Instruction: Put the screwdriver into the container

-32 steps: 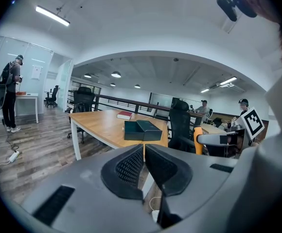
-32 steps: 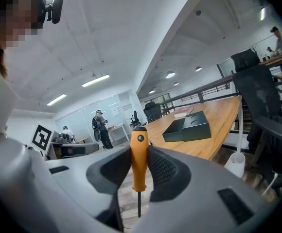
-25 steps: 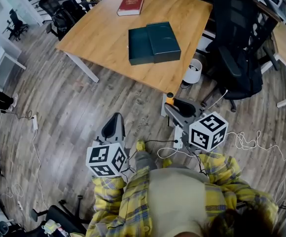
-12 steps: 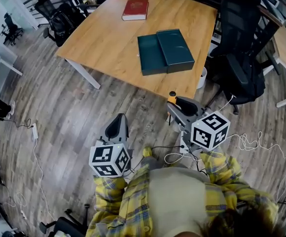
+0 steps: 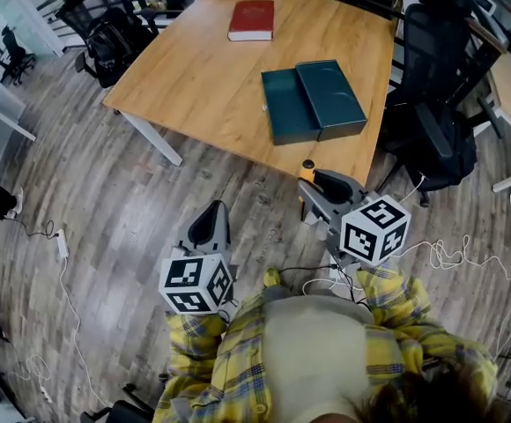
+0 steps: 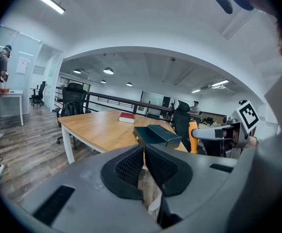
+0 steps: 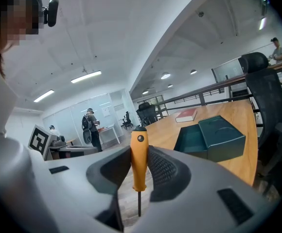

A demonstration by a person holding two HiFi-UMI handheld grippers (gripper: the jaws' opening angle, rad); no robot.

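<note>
Wooden table (image 5: 194,69) holds an open green container (image 5: 287,136). Near its edge, the right gripper (image 5: 313,190) clamps an orange screwdriver (image 7: 139,159) upright. Left gripper (image 6: 144,150) is closed on nothing, above the floor.

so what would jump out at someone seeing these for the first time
The orange-handled screwdriver stands out most, clamped between the tongs of the right gripper, handle up in the right gripper view. Ahead of it, the open dark green container sits near the edge of the wooden table, with a red book at the far side. The left gripper is shut on nothing.
</note>
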